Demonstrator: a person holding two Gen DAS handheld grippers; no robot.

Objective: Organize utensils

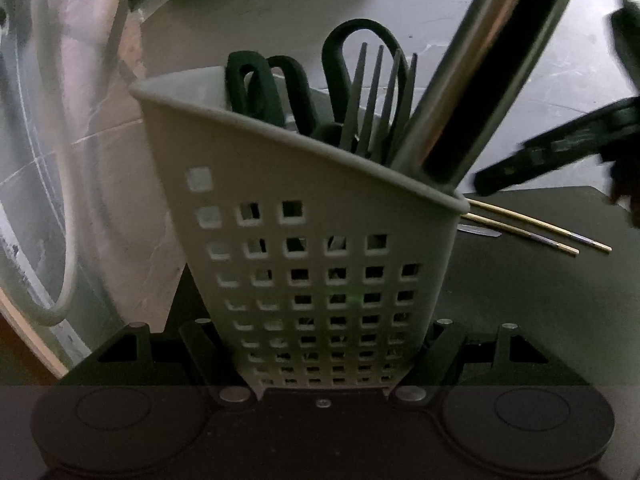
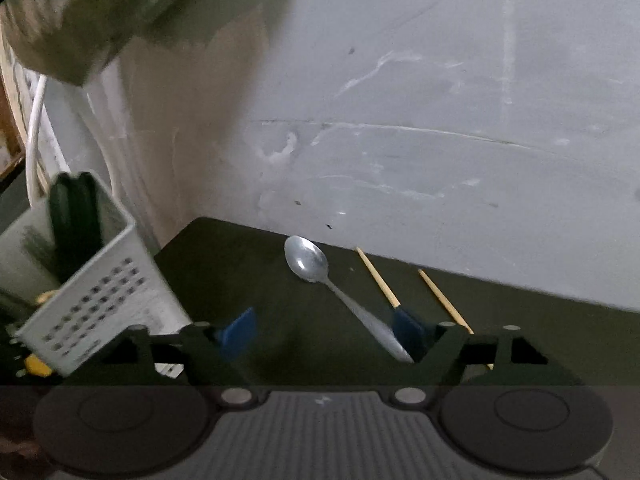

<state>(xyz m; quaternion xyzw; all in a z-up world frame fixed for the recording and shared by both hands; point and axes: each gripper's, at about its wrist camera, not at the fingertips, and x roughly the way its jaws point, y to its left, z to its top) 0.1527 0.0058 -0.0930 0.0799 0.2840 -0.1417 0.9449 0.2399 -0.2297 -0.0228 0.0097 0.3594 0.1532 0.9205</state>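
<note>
**Caddy clamped left, spoon between open fingers right**

Left wrist view: filled almost wholly by the white perforated caddy (image 1: pixel 320 248), tilted, its base wedged between the left gripper (image 1: pixel 320 364) arms and hiding the fingertips. Clamped on the caddy's lower walls, by the look of it. Inside: black scissor handles (image 1: pixel 272 88), a grey fork (image 1: pixel 380 100) tines up, and a thick steel-and-black handle (image 1: pixel 492 64) leaning right, its top cut off by the frame edge. Lower ends of all three hidden behind the caddy wall, glimpsed only through the square holes. Beyond the rim, two chopsticks (image 1: pixel 536 230) lying on the dark mat (image 1: pixel 540 300), partly masked by the caddy. At far right, a blurred black shape, probably the other gripper, not clear enough to say more.

Right wrist view: shows what the left cannot. A steel spoon (image 2: pixel 308 264) lying bowl-up on the dark mat (image 2: pixel 240 280), handle running toward the camera and ending against the right-hand blue pad (image 2: pixel 408 330). Right gripper (image 2: pixel 324 332) fingers spread wide apart, nothing held. Same chopsticks (image 2: pixel 380 280) here seen separated, near ends hidden behind the gripper linkage. Caddy (image 2: pixel 100 280) at left, blurred, tilted, contents reduced to dark smears. Something yellow beneath it, too cut off to identify.
</note>
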